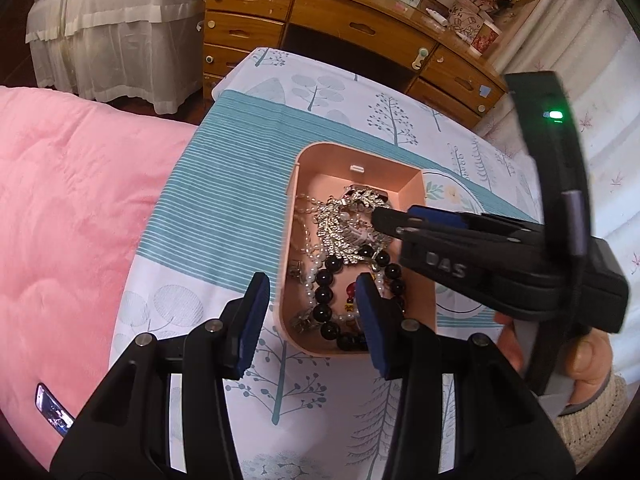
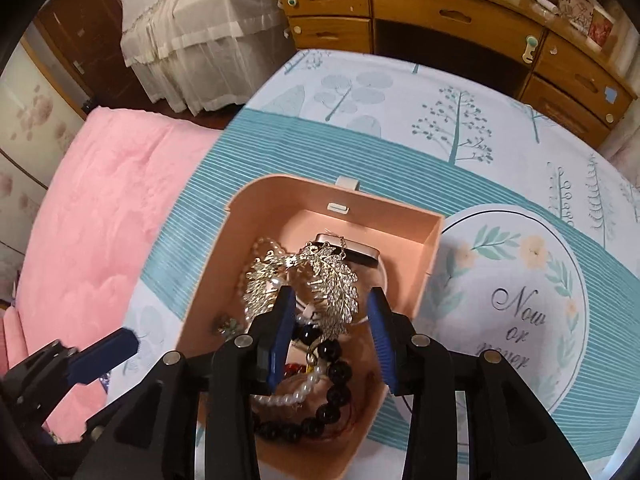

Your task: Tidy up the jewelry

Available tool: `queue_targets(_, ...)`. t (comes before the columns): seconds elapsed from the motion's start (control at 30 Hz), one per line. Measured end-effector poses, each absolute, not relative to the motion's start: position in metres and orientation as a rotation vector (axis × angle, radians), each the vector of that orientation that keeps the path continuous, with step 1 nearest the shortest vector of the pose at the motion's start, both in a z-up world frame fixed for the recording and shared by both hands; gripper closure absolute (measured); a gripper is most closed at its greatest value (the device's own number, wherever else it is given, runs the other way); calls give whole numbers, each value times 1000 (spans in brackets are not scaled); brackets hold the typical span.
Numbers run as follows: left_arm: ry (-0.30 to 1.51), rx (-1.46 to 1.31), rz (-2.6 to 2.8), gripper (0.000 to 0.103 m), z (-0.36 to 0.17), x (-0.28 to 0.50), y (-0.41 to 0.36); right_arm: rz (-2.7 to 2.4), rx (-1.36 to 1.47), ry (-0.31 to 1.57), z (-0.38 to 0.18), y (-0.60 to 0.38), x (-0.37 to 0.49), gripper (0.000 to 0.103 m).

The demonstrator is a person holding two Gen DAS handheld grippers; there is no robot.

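Your right hand-held gripper [image 2: 330, 328] hangs released over the pink jewelry box [image 2: 428, 248], fingers spread above a silver leaf brooch [image 2: 338, 288], with a black bead bracelet [image 2: 338, 384] and pearl strand [image 2: 296, 392] below it. Your left hand-held gripper [image 1: 312, 320], also released, straddles the box's near left wall. The box sits on a tree-print bedspread [image 1: 360, 96]; a pink quilt [image 1: 72, 208] lies to the left of both.

The right gripper [image 1: 394, 220] hides part of the silver leaf piece [image 1: 344, 224]; the desk [image 2: 460, 20] is cut off at the top edge.
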State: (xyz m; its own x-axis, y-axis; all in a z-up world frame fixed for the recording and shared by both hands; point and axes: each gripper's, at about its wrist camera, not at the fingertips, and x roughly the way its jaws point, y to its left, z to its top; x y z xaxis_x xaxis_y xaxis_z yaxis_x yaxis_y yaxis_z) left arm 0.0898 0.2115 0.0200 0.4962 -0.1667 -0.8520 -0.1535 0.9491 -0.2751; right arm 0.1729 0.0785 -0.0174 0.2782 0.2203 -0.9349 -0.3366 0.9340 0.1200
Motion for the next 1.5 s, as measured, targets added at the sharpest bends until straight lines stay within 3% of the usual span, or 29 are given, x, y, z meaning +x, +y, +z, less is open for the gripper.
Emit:
queue_targets(0.3, 1018, -275, -11, 49, 37, 77, 182, 398, -95, 1183, 26, 37, 129, 65)
queue_targets(0.73, 945, -172, -28, 44, 41, 25, 101, 251, -20, 1071, 59, -83, 21, 64)
queue_targets(0.83, 935, -141, -49, 43, 37, 12, 80, 195, 0, 1033, 59, -106, -8, 59)
queue_targets(0.97, 902, -108, -44, 42, 34, -2, 60, 132, 7, 974, 57, -123, -39, 42)
queue_targets(1.1, 877, -80, -22, 35, 31, -8, 51, 65, 30, 923, 53, -134, -68, 35)
queue_targets(1.5, 884, -65, -36, 34, 12, -16, 38, -3, 22, 902, 33, -135, -90, 34)
